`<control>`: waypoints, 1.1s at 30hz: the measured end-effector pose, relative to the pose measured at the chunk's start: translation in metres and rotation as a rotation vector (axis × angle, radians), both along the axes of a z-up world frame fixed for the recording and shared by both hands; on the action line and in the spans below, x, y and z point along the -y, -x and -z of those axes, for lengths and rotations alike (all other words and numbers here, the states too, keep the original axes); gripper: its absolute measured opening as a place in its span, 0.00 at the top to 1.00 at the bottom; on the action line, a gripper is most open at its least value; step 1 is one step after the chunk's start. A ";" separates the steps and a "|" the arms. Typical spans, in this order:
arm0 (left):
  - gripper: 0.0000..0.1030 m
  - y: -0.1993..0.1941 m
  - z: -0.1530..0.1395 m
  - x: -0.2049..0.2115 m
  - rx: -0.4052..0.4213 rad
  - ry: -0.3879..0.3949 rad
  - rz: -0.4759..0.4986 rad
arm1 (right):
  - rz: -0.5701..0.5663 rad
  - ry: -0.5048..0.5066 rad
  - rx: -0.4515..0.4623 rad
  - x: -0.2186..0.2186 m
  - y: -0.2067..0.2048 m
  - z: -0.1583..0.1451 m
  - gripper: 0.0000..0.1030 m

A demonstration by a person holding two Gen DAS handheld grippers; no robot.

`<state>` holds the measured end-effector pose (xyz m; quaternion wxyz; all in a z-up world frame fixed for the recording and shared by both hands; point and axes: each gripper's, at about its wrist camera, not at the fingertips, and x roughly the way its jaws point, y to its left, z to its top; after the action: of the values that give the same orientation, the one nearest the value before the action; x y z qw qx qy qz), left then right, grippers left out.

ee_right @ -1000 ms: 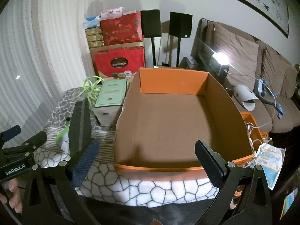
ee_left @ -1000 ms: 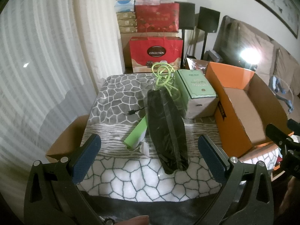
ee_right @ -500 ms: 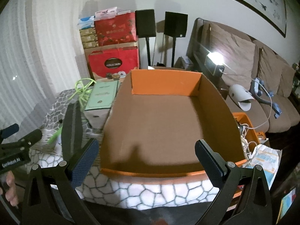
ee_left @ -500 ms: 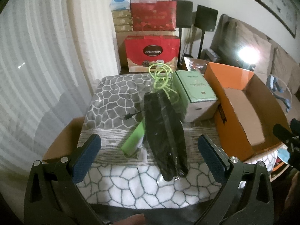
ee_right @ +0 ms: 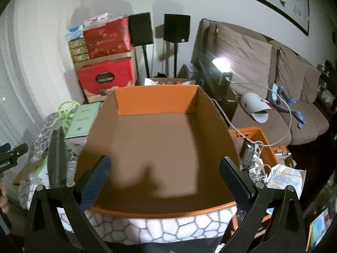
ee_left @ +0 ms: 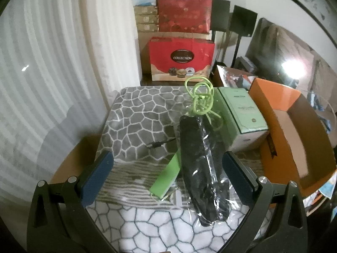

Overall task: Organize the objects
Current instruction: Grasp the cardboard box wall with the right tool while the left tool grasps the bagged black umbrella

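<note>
A long black item in clear plastic wrap (ee_left: 202, 166) lies on the stone-patterned cloth (ee_left: 137, 116). Beside it lie a flat green bar (ee_left: 166, 179), a coiled green cord (ee_left: 200, 97) and a pale green box (ee_left: 242, 111). My left gripper (ee_left: 168, 181) is open and empty, just above the wrapped item's near end. An open orange cardboard box (ee_right: 160, 143) stands to the right, empty inside. My right gripper (ee_right: 164, 181) is open and empty over its near edge. The wrapped item (ee_right: 55, 158) and the green box (ee_right: 83, 120) show left of it.
Red gift boxes (ee_left: 182, 59) and stacked cartons stand behind the table by a white curtain (ee_left: 52, 63). Two black speakers on stands (ee_right: 160, 29), a brown sofa (ee_right: 273, 84), a lit lamp (ee_right: 220, 65) and a smaller orange bin of cables (ee_right: 254, 147) are to the right.
The left gripper has drifted left and slightly forward, so the wrapped item sits more to the right between its fingers. The right gripper has risen and moved in over the orange box.
</note>
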<state>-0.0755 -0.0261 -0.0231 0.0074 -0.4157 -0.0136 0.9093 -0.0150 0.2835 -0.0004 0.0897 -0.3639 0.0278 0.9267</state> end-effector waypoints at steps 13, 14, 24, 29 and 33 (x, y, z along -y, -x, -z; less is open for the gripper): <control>0.07 0.034 0.030 0.005 0.095 -0.065 0.046 | 0.052 0.037 0.069 -0.069 0.018 0.010 0.05; 0.07 0.035 0.032 0.005 0.102 -0.063 0.050 | 0.055 0.040 0.080 -0.074 0.020 0.012 0.09; 0.14 0.047 0.046 -0.002 0.154 -0.092 0.107 | 0.053 0.088 0.218 -0.118 0.037 0.045 0.38; 0.18 0.057 0.052 -0.006 0.191 -0.100 0.145 | 0.058 0.102 0.253 -0.128 0.040 0.057 0.79; 0.18 0.068 0.061 -0.006 0.228 -0.113 0.152 | 0.052 0.123 0.262 -0.130 0.041 0.062 0.88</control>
<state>-0.1438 -0.0205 -0.0838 0.0983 -0.5151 -0.0340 0.8508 -0.0556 0.4137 -0.0620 0.0941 -0.4856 0.0819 0.8653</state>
